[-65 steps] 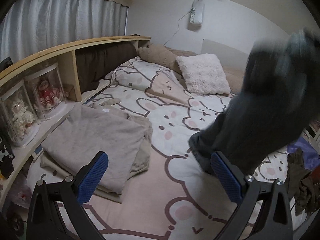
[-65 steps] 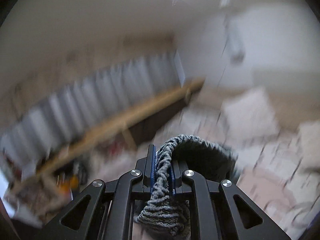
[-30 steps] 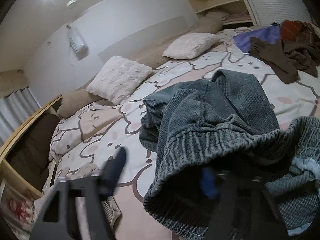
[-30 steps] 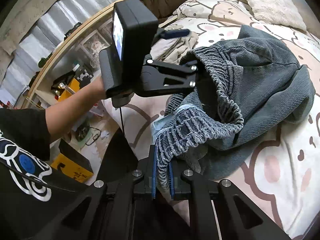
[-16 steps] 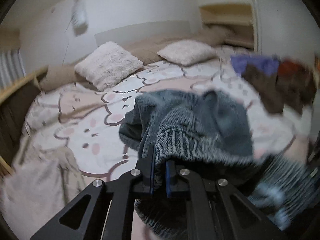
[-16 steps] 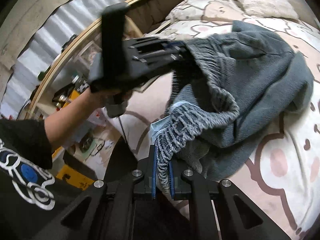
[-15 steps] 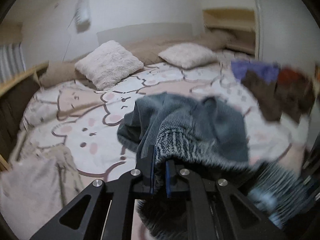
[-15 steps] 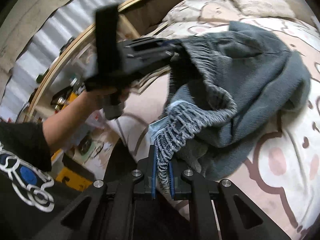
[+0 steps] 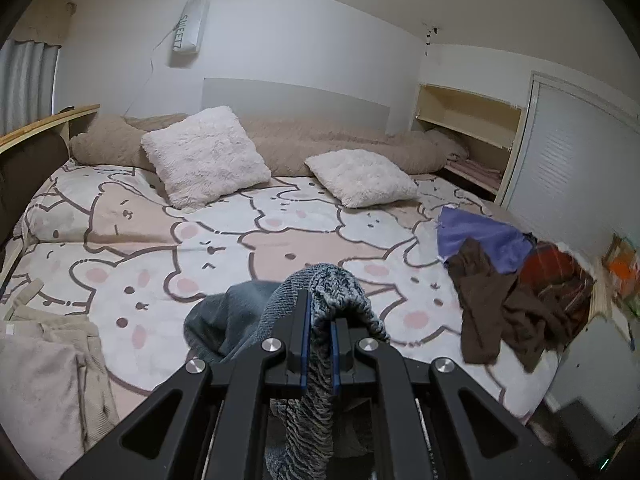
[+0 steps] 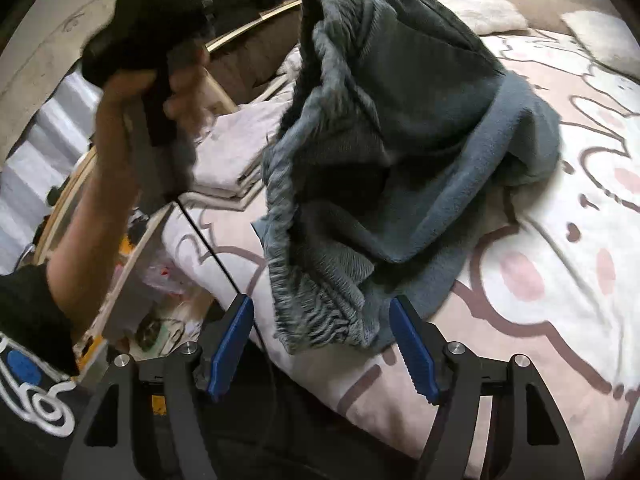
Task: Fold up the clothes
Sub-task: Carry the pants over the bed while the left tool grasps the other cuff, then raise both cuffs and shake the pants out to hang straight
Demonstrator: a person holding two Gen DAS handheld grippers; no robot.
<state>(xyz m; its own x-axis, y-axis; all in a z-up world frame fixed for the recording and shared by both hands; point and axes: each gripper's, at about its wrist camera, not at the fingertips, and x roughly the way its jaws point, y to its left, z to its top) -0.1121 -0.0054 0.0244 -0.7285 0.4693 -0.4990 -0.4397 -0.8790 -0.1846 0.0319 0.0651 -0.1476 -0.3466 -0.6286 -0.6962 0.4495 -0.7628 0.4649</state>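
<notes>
Left gripper [image 9: 319,346] jaws clamp the grey garment's [image 10: 400,128] ribbed hem; only the right view shows right gripper [image 10: 322,348] jaws wide, empty.

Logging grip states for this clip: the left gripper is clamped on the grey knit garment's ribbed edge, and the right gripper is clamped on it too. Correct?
Not quite. The left gripper is shut on the grey knit garment, but the right gripper is open; the right wrist view shows its blue pads spread apart, nothing pinched between them.
</notes>
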